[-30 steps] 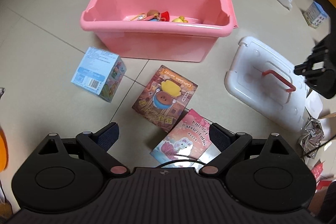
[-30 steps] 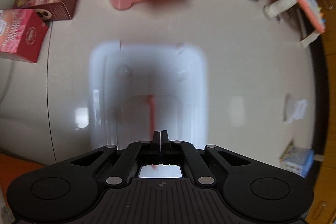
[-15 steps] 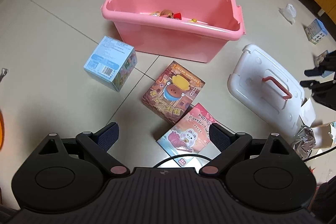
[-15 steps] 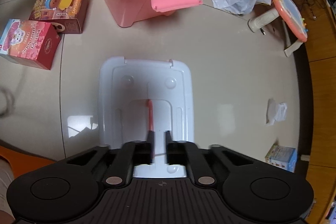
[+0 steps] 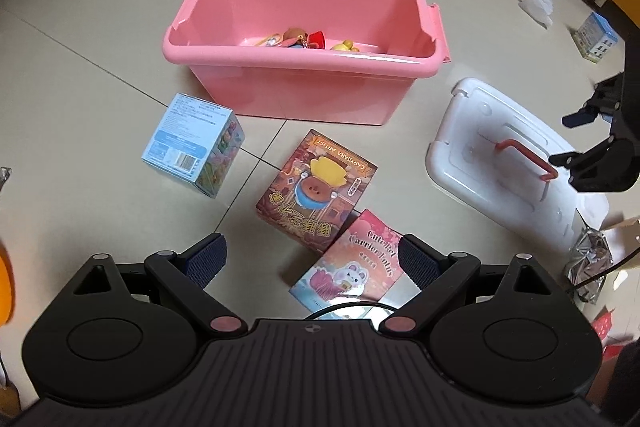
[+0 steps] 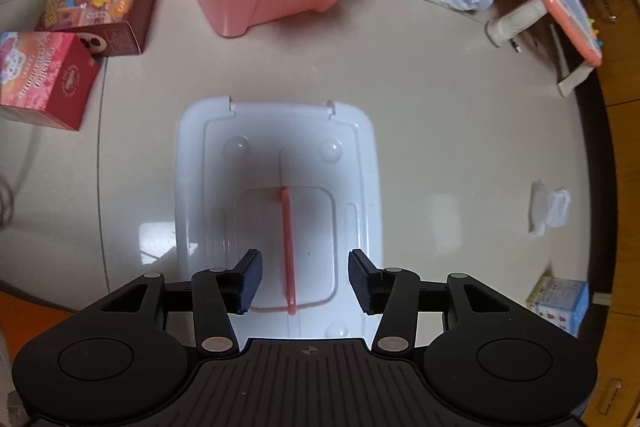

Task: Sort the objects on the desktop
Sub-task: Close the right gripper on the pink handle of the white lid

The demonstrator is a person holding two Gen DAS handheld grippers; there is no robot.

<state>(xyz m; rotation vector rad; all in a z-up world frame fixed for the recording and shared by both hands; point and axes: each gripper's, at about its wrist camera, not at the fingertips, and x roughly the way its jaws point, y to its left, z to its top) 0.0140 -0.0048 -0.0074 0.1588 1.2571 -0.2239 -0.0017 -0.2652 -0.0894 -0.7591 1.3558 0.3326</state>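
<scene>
The pink box point(image 5: 352, 267) lies flat on the floor point(image 5: 80, 87), just ahead of the left gripper point(image 5: 312, 259), toward 1 o'clock between its wide-open jaws. Its long axis runs from 7 to 1 o'clock, so the jaws would close across its short sides only after a slight turn. The brown box point(image 5: 316, 187) touches it at 11 o'clock; the blue box point(image 5: 196, 143) sits further out at 10. The bin point(image 5: 304, 67) stands at 12, open, with small toys inside.

The right gripper point(image 6: 306, 285) hangs with wide, empty jaws over the white lid point(image 6: 276, 155), whose red handle point(image 6: 288, 247) points straight between them. The left is judged nearer to the boxes.
</scene>
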